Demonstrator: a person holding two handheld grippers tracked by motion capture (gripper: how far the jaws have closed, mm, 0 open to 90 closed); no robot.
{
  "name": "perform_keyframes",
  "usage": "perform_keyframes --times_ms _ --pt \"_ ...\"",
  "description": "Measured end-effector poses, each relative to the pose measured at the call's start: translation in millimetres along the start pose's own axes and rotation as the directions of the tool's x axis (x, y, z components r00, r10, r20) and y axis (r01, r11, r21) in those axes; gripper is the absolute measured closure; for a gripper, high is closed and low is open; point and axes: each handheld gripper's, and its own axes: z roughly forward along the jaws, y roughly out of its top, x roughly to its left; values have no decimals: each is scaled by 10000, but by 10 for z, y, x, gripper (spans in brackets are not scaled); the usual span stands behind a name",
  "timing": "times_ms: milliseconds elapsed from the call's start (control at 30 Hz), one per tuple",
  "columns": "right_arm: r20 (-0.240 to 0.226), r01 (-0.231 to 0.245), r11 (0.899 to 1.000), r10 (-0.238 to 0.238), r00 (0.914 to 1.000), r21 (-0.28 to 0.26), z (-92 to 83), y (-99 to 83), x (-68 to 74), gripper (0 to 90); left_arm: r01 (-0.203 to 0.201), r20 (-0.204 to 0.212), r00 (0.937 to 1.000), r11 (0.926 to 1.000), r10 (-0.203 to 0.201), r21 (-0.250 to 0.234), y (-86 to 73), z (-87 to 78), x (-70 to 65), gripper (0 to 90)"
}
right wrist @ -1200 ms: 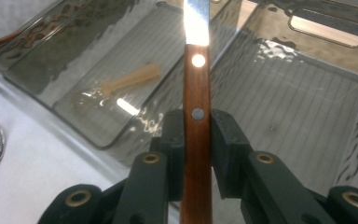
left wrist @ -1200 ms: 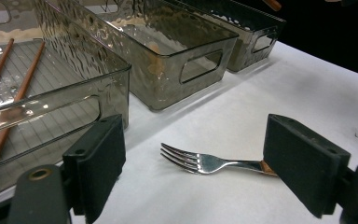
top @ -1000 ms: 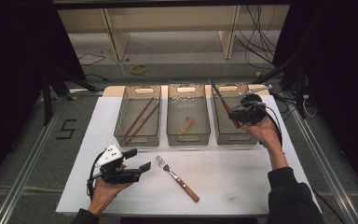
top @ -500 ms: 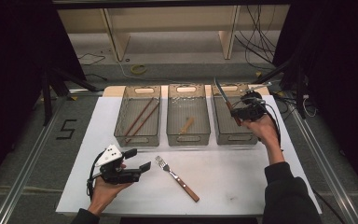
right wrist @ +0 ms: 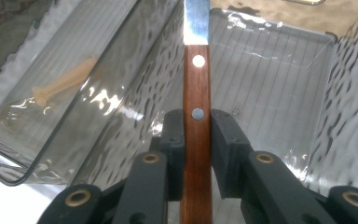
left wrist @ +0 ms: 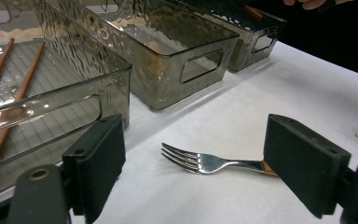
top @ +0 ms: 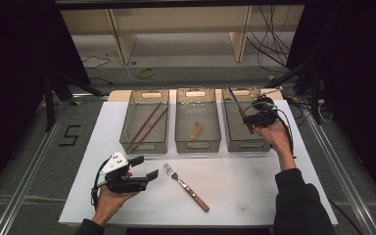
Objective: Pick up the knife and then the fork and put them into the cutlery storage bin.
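Three clear bins stand side by side on the white table (top: 254, 196): the left bin (top: 145, 147) holds two chopsticks (top: 148, 122), the middle bin (top: 198, 145) one small wooden spoon (top: 196, 130), and one fork (top: 186, 186) lies loose on the table. The right gripper (top: 254, 119) is clamped on the knife (right wrist: 196, 121) by its wooden handle – held above the right bin (top: 245, 143), blade (top: 234, 98) pointing up and away, long axis in line with the jaws. The left gripper (top: 146, 169) stands wide apart, empty, just beside the fork.
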Motion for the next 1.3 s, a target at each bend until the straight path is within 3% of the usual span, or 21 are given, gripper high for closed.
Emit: perform_keyframes --times_ms 633,667,800,967,1100,1200,1300 --pt "262 -398 9967 380 9989 713 141 -42 10 761 -16 13 10000 10000 16 19 2 -4 1 200" --pt "226 -504 9953 487 9986 825 154 -44 4 750 11 10 10000 10000 -11 10 1 -2 2 200" --pt "-12 -658 9961 660 9978 594 121 -35 -1 510 36 21 10000 10000 -36 8 1 -6 2 200" --pt "-254 -103 9999 104 9996 62 -21 -24 105 461 52 10 10000 10000 -52 -9 2 -5 -1 200" --pt "-650 469 9987 -481 9967 -194 -149 -47 292 424 62 3 10000 10000 -62 -14 2 -5 0 199" --pt "-1006 1015 9932 -1068 9892 -570 -260 -96 471 390 123 72 9999 9999 -123 -37 1 -8 4 199" --pt "-1658 1344 9880 -1455 9754 -763 -346 -177 629 378 134 93 9999 9999 -133 -31 3 -10 3 199"
